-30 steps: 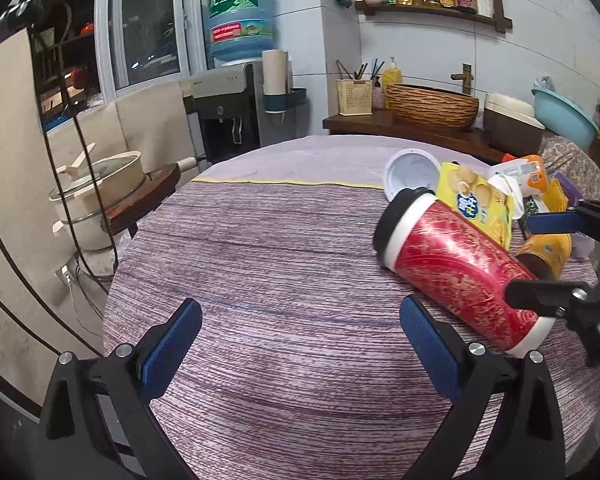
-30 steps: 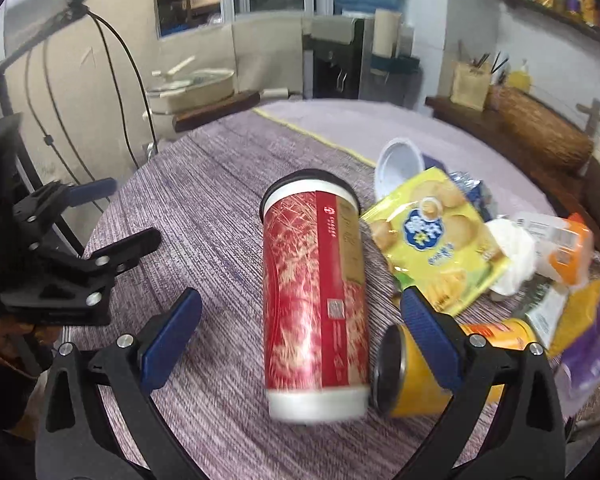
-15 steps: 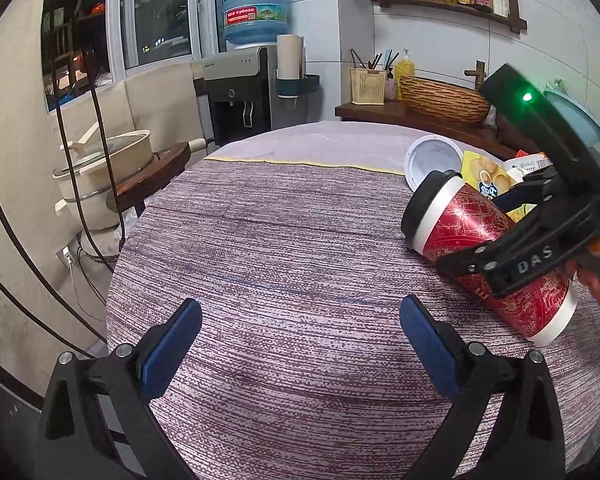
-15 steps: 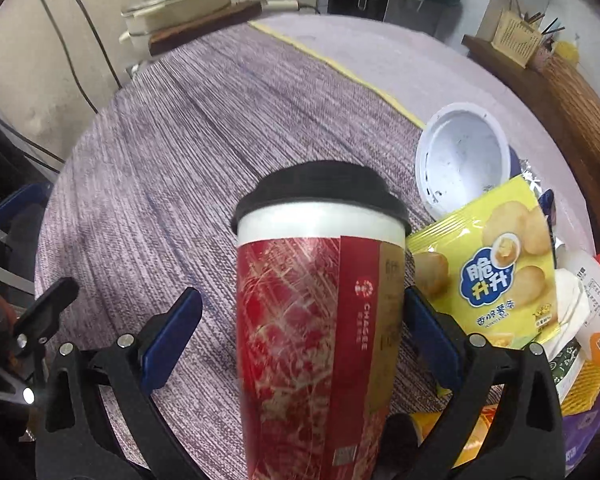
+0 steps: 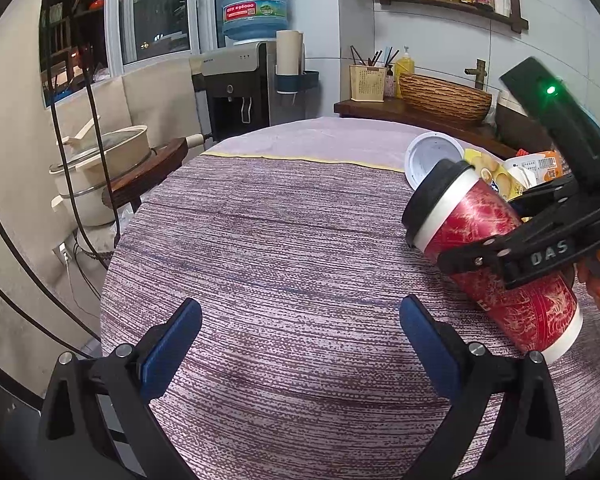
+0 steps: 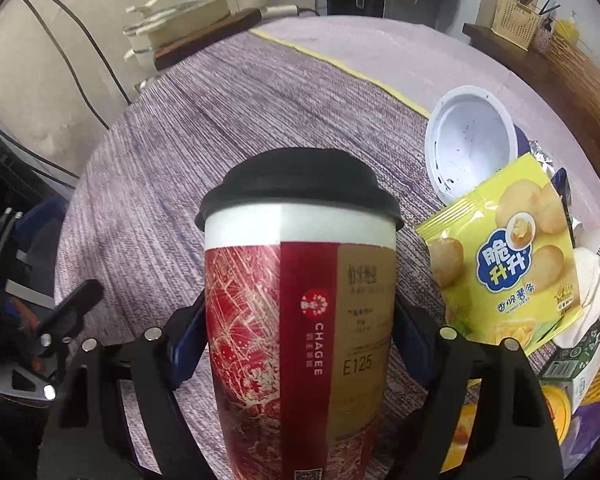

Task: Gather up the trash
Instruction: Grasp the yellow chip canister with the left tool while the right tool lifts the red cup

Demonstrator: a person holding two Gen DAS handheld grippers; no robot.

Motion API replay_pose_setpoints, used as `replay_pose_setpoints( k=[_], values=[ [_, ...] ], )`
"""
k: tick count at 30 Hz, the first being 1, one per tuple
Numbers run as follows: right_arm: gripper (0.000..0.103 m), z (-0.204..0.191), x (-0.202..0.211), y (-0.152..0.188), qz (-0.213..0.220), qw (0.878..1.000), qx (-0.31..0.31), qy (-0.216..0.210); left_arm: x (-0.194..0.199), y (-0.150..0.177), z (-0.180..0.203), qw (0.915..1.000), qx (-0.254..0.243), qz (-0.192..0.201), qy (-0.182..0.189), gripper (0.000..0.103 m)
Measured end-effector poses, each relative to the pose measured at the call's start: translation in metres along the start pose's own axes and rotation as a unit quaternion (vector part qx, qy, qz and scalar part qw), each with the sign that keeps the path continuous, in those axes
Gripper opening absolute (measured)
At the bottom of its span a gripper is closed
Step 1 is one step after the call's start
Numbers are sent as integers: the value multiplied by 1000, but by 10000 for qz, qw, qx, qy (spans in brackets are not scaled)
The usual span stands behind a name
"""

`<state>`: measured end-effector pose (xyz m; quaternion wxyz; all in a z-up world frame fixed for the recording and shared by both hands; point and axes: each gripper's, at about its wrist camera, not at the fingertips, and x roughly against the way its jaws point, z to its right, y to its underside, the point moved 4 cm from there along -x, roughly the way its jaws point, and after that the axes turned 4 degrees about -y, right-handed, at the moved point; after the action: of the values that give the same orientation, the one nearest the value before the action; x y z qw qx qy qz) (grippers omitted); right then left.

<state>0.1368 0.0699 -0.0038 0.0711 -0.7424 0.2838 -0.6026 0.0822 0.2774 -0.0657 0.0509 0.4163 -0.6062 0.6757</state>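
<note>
A red paper cup (image 6: 300, 280) with a black lid lies on its side on the round table, also seen at the right in the left wrist view (image 5: 480, 216). My right gripper (image 6: 300, 336) straddles the cup's middle, its jaws closing, and both blue pads (image 6: 188, 340) touch the cup's sides. In the left wrist view the right gripper (image 5: 500, 248) comes down over the cup from the right, held by a hand. My left gripper (image 5: 300, 344) is open and empty over the striped tablecloth (image 5: 280, 260), left of the cup.
More trash lies beyond the cup: a yellow crisp bag (image 6: 508, 264), a white plastic tub (image 6: 472, 140), a yellow can (image 6: 556, 412), a green carton (image 6: 572, 360) and crumpled tissue (image 6: 588, 288). A pot (image 5: 100, 160) on a side stand and a water dispenser (image 5: 236, 88) stand behind the table.
My right gripper came down and forward over the red cup, and its jaws narrowed from wide open onto the cup's sides. The left gripper has hardly moved.
</note>
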Motion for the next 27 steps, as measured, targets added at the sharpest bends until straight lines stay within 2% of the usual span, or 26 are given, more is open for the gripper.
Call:
replay_pose_setpoints(
  k=[4,10,18,21,23,27],
  values=[
    [80,-6,26,9,444,9988,-83,-190,1,-2,3,9999,-111,13,70,98],
    [80,-4,71,32,1131,9917,-358,-493,-1,-12,6,9992,-82,-31,391,98],
    [79,19,133,81,1901,9772,-803,-502,2,-40,54,9921,-652,17,1073,98],
    [79,33,161,104,2201,9693,-1020,-398,11,-54,86,9833,-1094,95,1451,98],
    [79,42,179,120,2386,9634,-1171,-360,16,-63,112,9741,-1443,136,1736,98],
    [79,57,211,149,2655,9517,-1461,-487,20,-75,153,9589,-2045,229,1952,98]
  ],
)
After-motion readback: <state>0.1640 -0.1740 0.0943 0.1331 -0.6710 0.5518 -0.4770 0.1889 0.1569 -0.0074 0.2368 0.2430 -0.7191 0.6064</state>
